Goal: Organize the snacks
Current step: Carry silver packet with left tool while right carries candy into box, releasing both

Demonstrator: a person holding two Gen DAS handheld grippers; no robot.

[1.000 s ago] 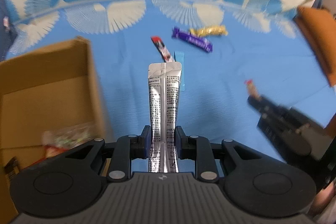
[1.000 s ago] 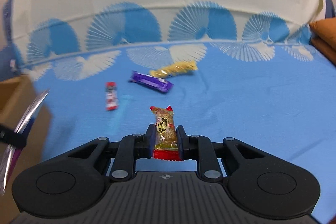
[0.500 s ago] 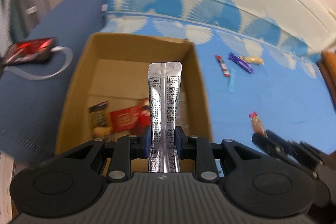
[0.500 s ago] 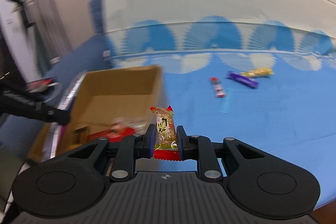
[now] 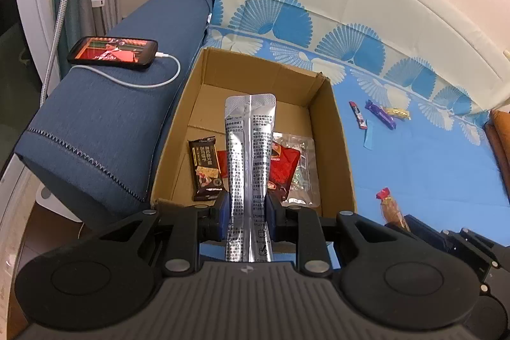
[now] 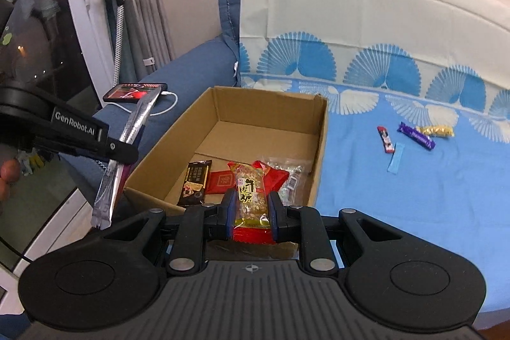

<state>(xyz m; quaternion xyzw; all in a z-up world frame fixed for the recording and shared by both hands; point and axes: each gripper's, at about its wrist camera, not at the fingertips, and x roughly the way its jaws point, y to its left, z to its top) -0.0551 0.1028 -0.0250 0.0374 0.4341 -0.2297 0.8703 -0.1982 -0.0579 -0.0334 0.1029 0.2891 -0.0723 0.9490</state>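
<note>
My left gripper (image 5: 247,209) is shut on a long silver foil sachet (image 5: 249,155) and hangs over the near end of an open cardboard box (image 5: 331,104). Inside the box lie a dark brown bar (image 5: 204,169), a red packet (image 5: 285,168) and a clear bag (image 5: 302,177). My right gripper (image 6: 251,212) is shut on a small peanut candy pack (image 6: 250,196) with red ends, just in front of the box (image 6: 322,129). The left gripper with its sachet (image 6: 134,129) shows at the left of the right wrist view.
Several snacks lie on the blue cloth to the right: a red stick (image 6: 385,139), a purple bar (image 6: 416,136), a yellow pack (image 6: 436,131) and a light blue strip (image 6: 395,161). A phone (image 5: 113,51) with a white cable rests on the blue sofa arm left of the box.
Both grippers have swung left and risen, from over the blue cloth to the cardboard box, each keeping its snack. The sofa arm and phone have come into view.
</note>
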